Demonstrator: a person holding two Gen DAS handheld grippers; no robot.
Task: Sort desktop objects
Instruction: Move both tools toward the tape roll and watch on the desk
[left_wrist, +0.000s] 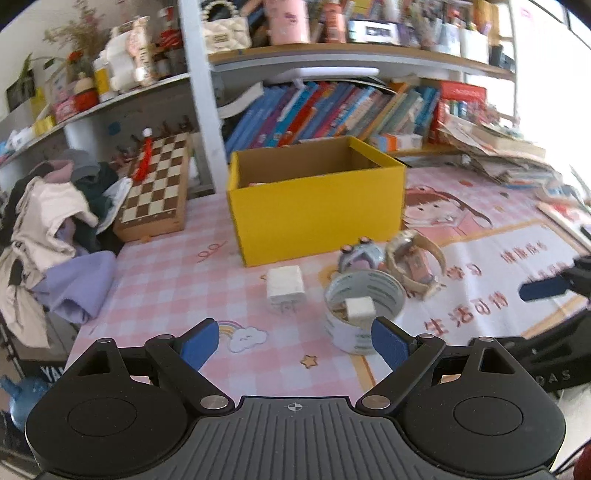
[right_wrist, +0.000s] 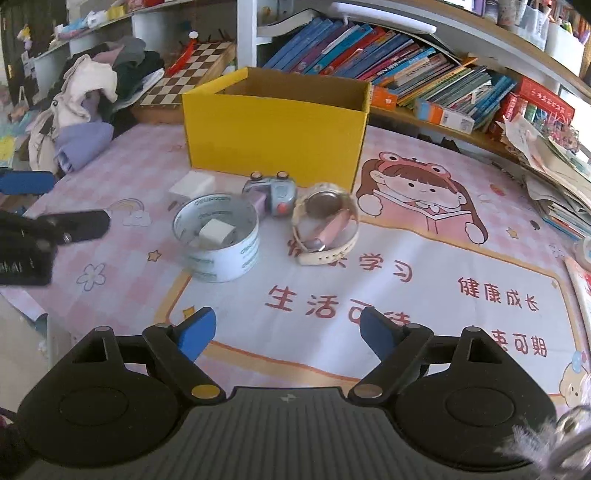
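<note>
An open yellow box (left_wrist: 317, 206) (right_wrist: 275, 129) stands on the pink mat. In front of it lie a white charger (left_wrist: 285, 286) (right_wrist: 192, 183), a white tape roll (left_wrist: 364, 308) (right_wrist: 218, 240) with a small white cube (left_wrist: 359, 308) (right_wrist: 213, 232) inside it, a purple-grey toy watch (left_wrist: 360, 254) (right_wrist: 273, 194) and a cream watch (left_wrist: 413, 264) (right_wrist: 325, 225). My left gripper (left_wrist: 295, 345) is open and empty, low over the mat just short of the charger and the tape roll. My right gripper (right_wrist: 288, 332) is open and empty, nearer than the watches.
A chessboard (left_wrist: 157, 188) (right_wrist: 188, 70) and a clothes pile (left_wrist: 55, 229) (right_wrist: 88, 107) lie at the left. Books (left_wrist: 332, 110) (right_wrist: 388, 70) fill the shelf behind the box. Paper stacks (left_wrist: 509, 155) (right_wrist: 554, 173) sit at the right. The other gripper shows at each view's edge (left_wrist: 554, 288) (right_wrist: 33, 229).
</note>
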